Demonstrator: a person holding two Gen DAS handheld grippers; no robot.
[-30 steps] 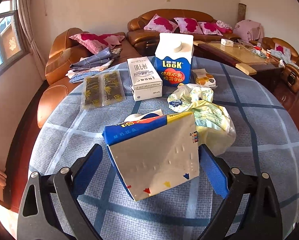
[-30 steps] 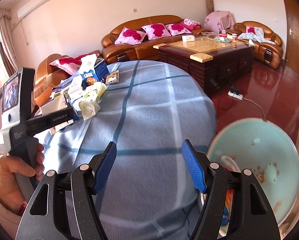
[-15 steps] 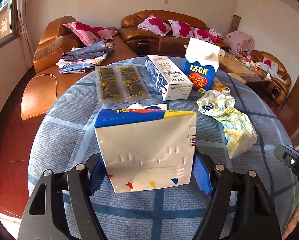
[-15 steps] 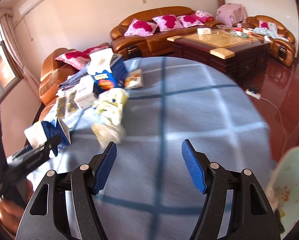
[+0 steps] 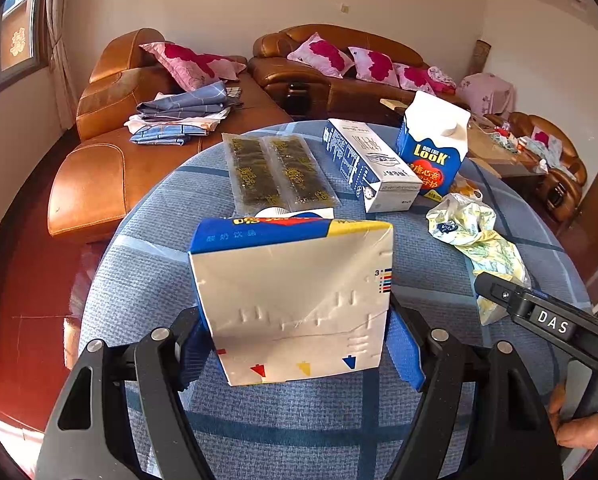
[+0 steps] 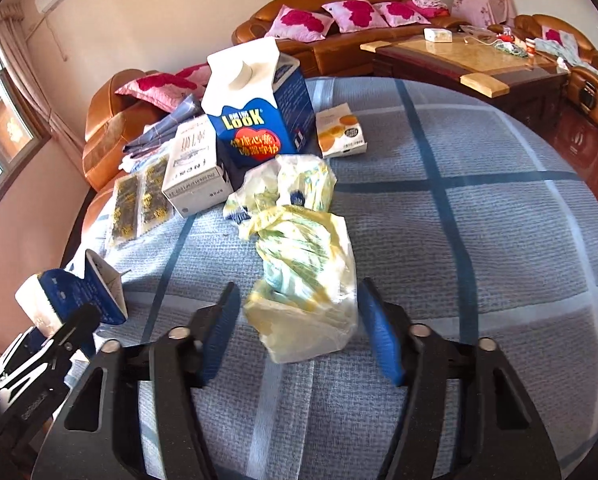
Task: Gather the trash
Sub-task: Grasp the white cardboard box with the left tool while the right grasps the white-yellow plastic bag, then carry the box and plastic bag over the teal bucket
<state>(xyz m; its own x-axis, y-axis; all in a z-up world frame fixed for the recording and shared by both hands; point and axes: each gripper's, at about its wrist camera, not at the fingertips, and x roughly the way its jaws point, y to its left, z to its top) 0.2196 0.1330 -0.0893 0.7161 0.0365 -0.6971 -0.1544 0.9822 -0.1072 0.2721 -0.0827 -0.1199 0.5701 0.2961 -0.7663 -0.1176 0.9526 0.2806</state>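
A blue, yellow and white drink carton [image 5: 295, 292] is tilted just above the checked tablecloth, and my left gripper [image 5: 299, 346] is shut on it, pads pressing both its sides. The same carton [image 6: 75, 292] shows at the lower left of the right wrist view. A crumpled yellow and white plastic bag [image 6: 303, 264] lies on the cloth. My right gripper [image 6: 299, 320] straddles its near end. Its jaws are closing, and a thin gap still shows between each pad and the bag.
A tall blue "Look" carton [image 6: 255, 120] stands at the back of the round table [image 6: 479, 220]. By it lie a white box [image 6: 195, 168], a small snack box [image 6: 341, 130] and two dark packets [image 5: 279, 170]. Sofas and a coffee table [image 6: 471, 60] stand beyond.
My left gripper closed onto the carton and swung left with it. My right gripper swept left from the table's right edge to the plastic bag, and its jaws narrowed around it.
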